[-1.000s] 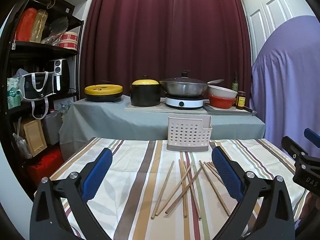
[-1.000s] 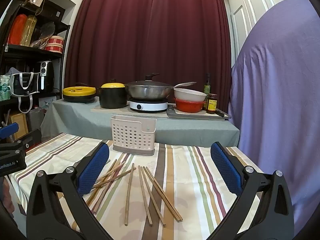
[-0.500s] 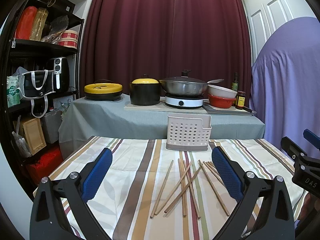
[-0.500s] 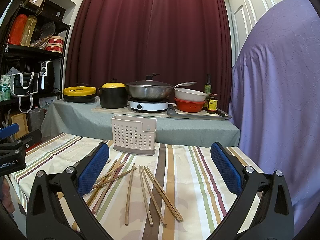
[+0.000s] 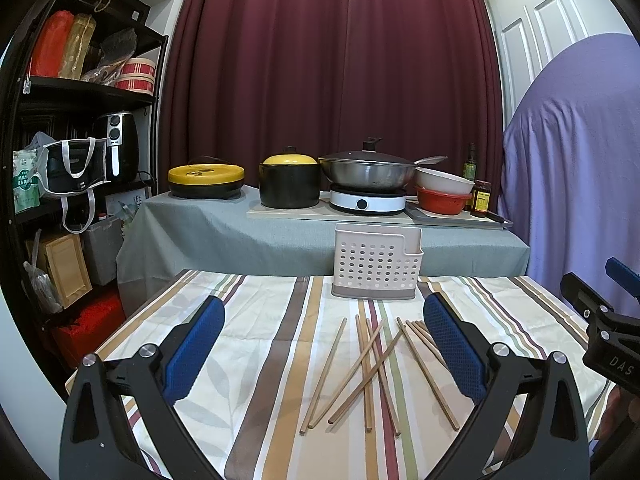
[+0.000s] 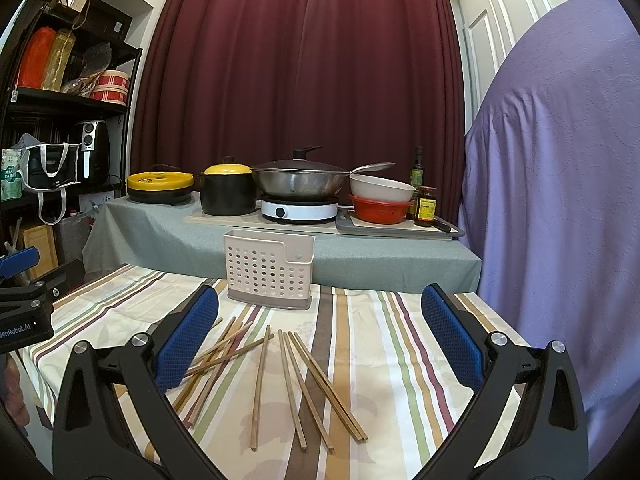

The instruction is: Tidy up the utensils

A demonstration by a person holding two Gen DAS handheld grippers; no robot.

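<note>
Several wooden chopsticks [image 5: 362, 372] lie scattered on the striped tablecloth [image 5: 256, 360]; they also show in the right wrist view [image 6: 296, 376]. A pale perforated utensil holder [image 5: 377, 266] stands upright behind them at the table's far edge, also in the right wrist view [image 6: 269, 274]. My left gripper [image 5: 324, 354] is open and empty, above the table in front of the chopsticks. My right gripper [image 6: 320, 354] is open and empty, hovering over the chopsticks. The right gripper's body shows at the right edge of the left wrist view [image 5: 608, 344].
Behind the table is a grey-clothed counter [image 5: 224, 236] with a yellow-lidded pot [image 5: 289, 182], a wok on a cooker [image 5: 368, 176], bowls and bottles. A black shelf [image 5: 60, 160] stands left. A purple-covered shape [image 6: 560, 200] stands right.
Both views have shifted very slightly; the chopsticks, the holder and both open grippers stand as before.
</note>
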